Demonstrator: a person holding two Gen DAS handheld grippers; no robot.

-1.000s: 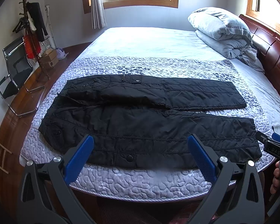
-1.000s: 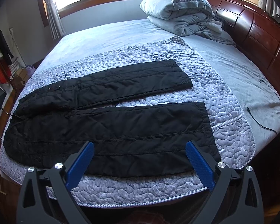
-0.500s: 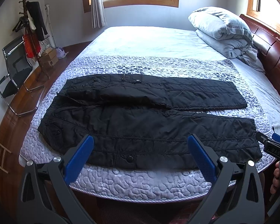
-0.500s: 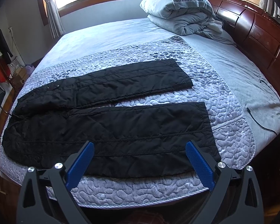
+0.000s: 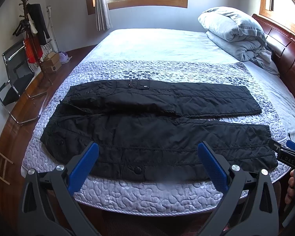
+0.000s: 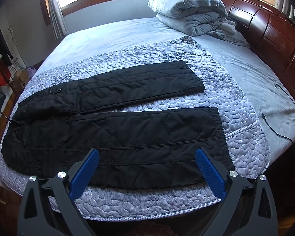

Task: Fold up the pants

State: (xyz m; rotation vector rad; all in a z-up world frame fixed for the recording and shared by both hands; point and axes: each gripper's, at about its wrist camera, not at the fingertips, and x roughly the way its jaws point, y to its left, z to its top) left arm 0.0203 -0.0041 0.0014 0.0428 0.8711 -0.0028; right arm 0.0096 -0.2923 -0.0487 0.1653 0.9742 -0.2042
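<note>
Black quilted pants (image 5: pixel 151 129) lie flat on the bed's patterned quilt (image 5: pixel 147 192), waist to the left, both legs spread apart and pointing right. The right wrist view shows the same pants (image 6: pixel 116 135) with a strip of quilt between the legs. My left gripper (image 5: pixel 147 153) hovers open above the near leg, close to the bed's front edge, holding nothing. My right gripper (image 6: pixel 146 161) is open too, over the near leg toward its cuff, empty. In the left wrist view the right gripper (image 5: pixel 285 153) appears at the right edge beside the near cuff, held by a hand (image 5: pixel 292 188).
A folded grey duvet (image 5: pixel 234 31) lies at the back right by the dark wooden headboard (image 6: pixel 275 37). A black cable (image 6: pixel 275 125) trails on the sheet right of the quilt. A chair (image 5: pixel 15 82), a coat stand (image 5: pixel 32 29) and boxes occupy the floor on the left.
Both views have crept slightly closer and higher over the bed. The pants have not moved and both grippers stay open.
</note>
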